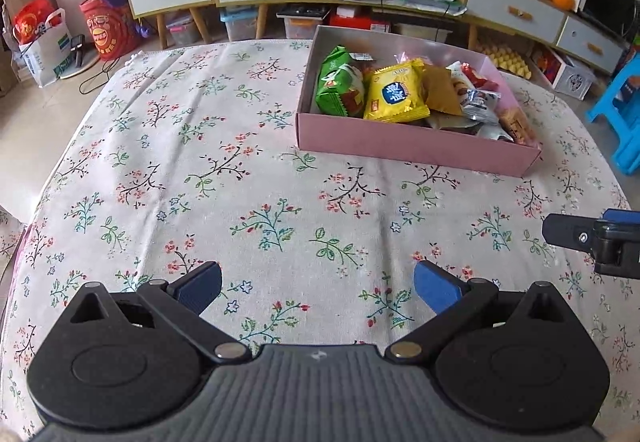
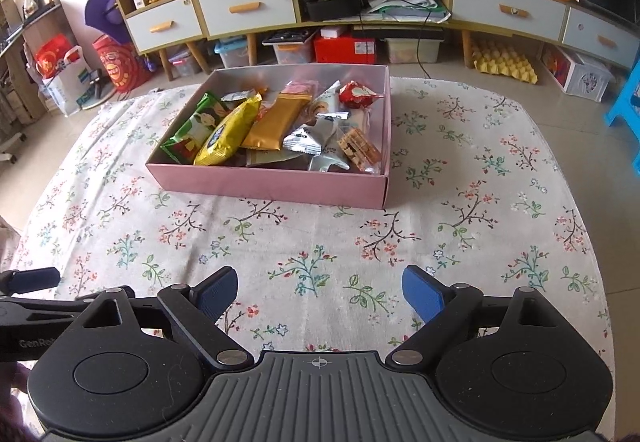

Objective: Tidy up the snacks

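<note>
Both grippers are hovering low over the floral tablecloth (image 1: 200, 146), and I am holding the left gripper (image 1: 318, 288) and right gripper (image 2: 320, 294) spread wide, gripping nothing. Snacks are sitting in the pink box (image 2: 264, 184) ahead; only the right view is showing the red packet (image 2: 358, 94)

Right tongs (image 1: 592, 242) cut by left-wrist frame edge; lower packets in pink box (image 2: 264, 188) buried.

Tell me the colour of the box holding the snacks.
Pink outside; the box shows best in the right wrist view.
</note>
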Demonstrator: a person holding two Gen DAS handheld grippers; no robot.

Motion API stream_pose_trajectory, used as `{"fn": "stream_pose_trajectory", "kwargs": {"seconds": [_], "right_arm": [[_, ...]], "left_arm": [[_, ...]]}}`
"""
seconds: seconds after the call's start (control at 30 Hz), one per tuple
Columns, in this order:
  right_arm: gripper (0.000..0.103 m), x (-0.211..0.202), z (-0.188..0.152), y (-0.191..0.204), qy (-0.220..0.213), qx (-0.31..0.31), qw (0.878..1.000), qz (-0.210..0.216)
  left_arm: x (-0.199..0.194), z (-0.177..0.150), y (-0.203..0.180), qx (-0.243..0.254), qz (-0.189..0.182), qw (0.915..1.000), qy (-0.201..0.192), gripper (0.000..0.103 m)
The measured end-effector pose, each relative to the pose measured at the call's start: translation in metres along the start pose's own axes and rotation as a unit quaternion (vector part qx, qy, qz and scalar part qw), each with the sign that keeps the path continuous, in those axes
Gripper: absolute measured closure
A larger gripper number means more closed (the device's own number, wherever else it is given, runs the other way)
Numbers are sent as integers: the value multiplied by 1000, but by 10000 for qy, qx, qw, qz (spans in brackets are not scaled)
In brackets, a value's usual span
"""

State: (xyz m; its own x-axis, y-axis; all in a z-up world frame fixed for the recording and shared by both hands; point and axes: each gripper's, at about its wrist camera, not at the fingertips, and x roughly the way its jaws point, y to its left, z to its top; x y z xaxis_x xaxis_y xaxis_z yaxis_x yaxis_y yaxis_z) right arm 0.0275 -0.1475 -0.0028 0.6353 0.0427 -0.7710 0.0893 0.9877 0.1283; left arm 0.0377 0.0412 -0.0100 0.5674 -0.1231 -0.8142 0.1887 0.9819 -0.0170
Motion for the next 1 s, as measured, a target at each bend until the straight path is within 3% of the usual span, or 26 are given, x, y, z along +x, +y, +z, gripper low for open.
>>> {"fn": "stream_pose_trajectory", "kwargs": {"seconds": [1.0], "right_arm": [[11, 3, -1, 2, 73, -38, 10000, 23]], "left_arm": [[-2, -1, -7, 21, -41, 10000, 21, 0]]}}
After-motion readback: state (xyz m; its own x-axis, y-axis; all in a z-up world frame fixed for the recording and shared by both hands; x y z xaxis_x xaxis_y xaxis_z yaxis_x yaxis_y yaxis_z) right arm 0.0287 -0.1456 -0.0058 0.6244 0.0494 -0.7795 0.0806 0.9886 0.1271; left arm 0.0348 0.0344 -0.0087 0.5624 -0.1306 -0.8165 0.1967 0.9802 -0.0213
